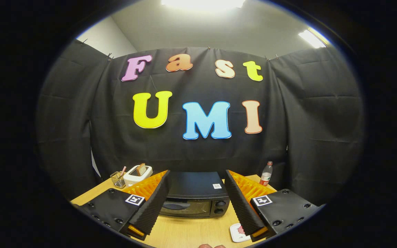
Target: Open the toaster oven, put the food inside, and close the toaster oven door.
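1. two fingers of the gripper point(197, 179) stand wide apart with nothing between the pads, so the jaws are open and hold nothing.
2. straight ahead, framed between the fingers, a black toaster oven point(195, 194) sits on the wooden tabletop point(188, 232); its glass door is shut, the handle runs across the front, and two round knobs sit at the door's right.
3. a small white label is stuck on the oven's top near its right edge.
4. near the right finger, on the tabletop close to the camera, lies a small white plate point(237, 232) with something pinkish red on it; the finger hides part of it, and what the food is cannot be told.
5. beyond the left finger stands a white toaster point(137, 175) with a slice of bread upright in its slot, and just beside it a small wire basket point(118, 179).
6. beyond the right finger, a clear bottle point(266, 173) with a red label stands near the tabletop's far edge.
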Demonstrator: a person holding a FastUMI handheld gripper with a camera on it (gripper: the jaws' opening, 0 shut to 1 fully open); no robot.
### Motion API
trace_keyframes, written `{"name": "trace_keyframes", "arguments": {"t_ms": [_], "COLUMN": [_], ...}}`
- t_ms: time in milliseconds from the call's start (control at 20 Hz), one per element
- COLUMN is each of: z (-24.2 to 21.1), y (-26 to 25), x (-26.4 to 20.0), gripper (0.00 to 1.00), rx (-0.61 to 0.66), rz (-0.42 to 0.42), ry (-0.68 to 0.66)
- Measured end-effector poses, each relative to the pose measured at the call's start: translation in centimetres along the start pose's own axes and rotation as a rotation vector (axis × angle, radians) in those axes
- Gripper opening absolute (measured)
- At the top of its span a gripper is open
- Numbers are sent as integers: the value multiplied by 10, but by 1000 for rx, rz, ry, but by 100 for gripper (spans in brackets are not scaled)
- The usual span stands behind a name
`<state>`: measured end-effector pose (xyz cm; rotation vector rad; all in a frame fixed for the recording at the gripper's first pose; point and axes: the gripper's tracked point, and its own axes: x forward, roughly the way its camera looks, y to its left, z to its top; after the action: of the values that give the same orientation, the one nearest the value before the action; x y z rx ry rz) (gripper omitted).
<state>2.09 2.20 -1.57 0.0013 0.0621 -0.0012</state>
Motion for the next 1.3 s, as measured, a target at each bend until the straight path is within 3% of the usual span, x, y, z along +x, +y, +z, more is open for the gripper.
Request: {"name": "trace_keyframes", "arguments": {"t_ms": [400,800,1300], "z": [-34,-88,-145], "y": [5,23,50], "x": [45,96,126], "gripper": [98,98,98], "rx": [6,-12,-18], "rz": [-35,8,64], "ry": [103,232,333]}}
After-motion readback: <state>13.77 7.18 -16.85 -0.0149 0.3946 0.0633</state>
